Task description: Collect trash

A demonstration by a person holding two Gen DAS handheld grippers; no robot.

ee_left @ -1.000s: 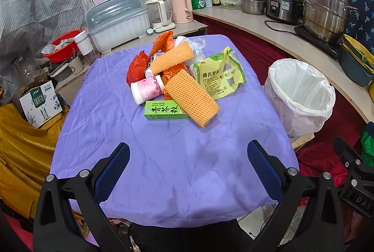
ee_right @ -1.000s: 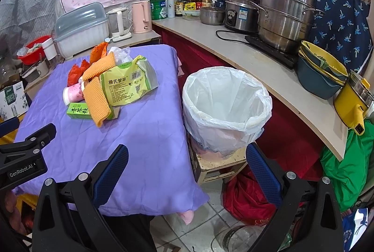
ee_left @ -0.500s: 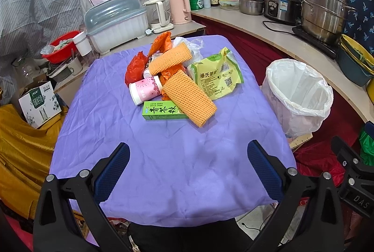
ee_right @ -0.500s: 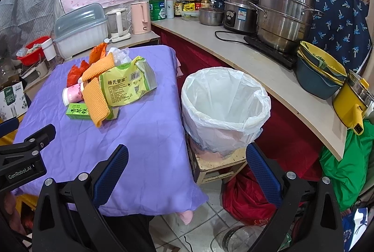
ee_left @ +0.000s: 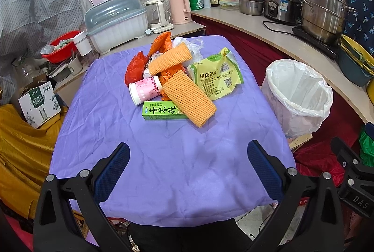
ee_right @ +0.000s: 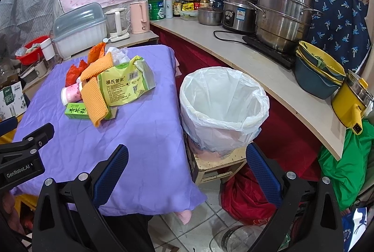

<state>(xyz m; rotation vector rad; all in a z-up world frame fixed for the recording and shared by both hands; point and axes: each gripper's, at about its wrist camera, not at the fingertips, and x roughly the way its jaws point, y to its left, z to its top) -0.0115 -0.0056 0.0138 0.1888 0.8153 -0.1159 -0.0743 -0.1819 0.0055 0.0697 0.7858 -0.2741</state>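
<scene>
The left gripper [ee_left: 188, 169] hangs over the near edge of a surface [ee_left: 177, 172] covered by a purple cloth, its jaws spread wide with nothing between them. The trash sits in one heap well ahead of those jaws, toward the far half of the cloth. Nearest to them is a green box [ee_left: 163, 111] lying flat, with an orange foam sleeve [ee_left: 188, 97] resting across its right end. Just behind the box a pink cup [ee_left: 145, 90] lies on its side, its open mouth turned to the left. A yellow-green packet [ee_left: 216, 75] lies to the right of the sleeve, touching it. A second foam sleeve [ee_left: 170, 61] lies on top of the pile farther back, with an orange plastic bag [ee_left: 135, 67] to its left and a clear plastic bag [ee_left: 194, 47] behind it.

The right gripper [ee_right: 187, 170] is off the right-hand corner of the surface, its jaws also spread and empty. Just ahead of them, slightly right, a bin [ee_right: 223, 107] lined with a white bag stands on a low wooden stool [ee_right: 217, 166], beside the surface and below its top. From this gripper the heap is ahead and to the left, well apart from the jaws. The body of the left gripper shows at the left edge of the right wrist view.
</scene>
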